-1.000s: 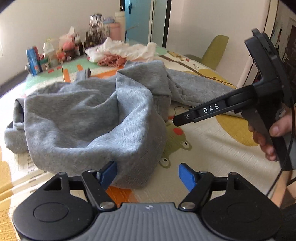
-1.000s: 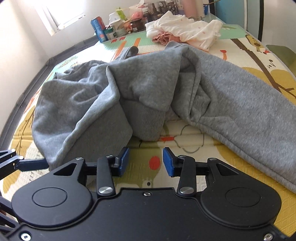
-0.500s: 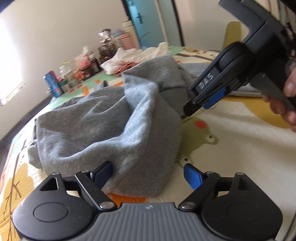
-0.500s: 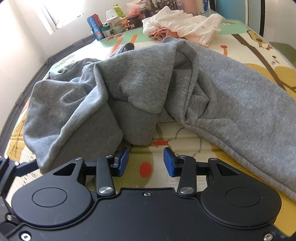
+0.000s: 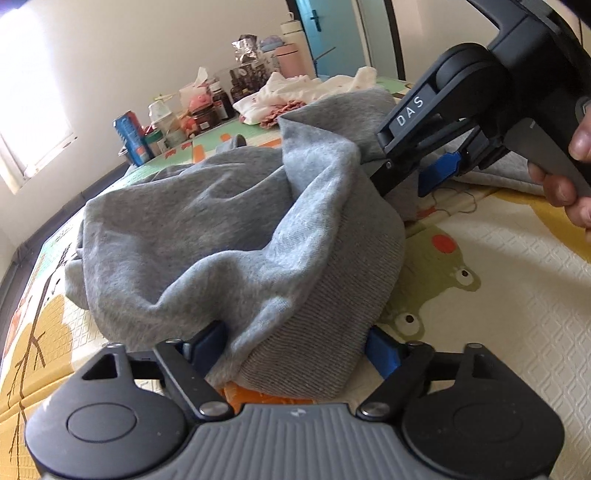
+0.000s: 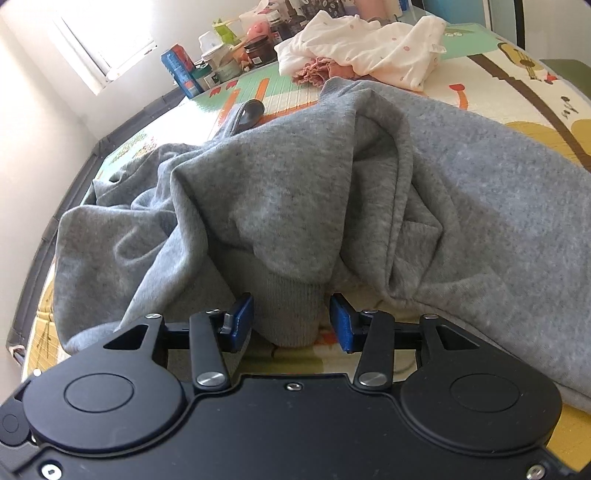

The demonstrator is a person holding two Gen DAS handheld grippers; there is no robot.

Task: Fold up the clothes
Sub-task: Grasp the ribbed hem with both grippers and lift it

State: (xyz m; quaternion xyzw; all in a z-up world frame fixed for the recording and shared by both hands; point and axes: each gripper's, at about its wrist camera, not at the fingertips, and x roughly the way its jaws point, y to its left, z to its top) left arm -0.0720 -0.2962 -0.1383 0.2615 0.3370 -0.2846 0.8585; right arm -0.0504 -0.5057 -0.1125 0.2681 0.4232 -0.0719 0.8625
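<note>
On the play mat [image 6: 480, 92], a crumpled grey sweatshirt [image 6: 295, 184] lay with both spread grippers, left gripper [image 5: 295, 347] and right gripper [image 6: 291, 321], straddling ribbed edges; closing squarely on the ribbing would likely hold best.

A foam play mat [image 5: 517, 295] printed with cartoon frogs, brown branches and yellow patches covers the surface. At its far end stands a cluster of jars and bottles [image 6: 236, 55], with a blue carton [image 6: 181, 70] at the cluster's left edge and a pink tumbler [image 5: 288, 59] near a teal door [image 5: 325, 33]. A dark oval object [image 6: 249, 110] lies on the mat. A bright window [image 6: 107, 40] sits in the white wall.
</note>
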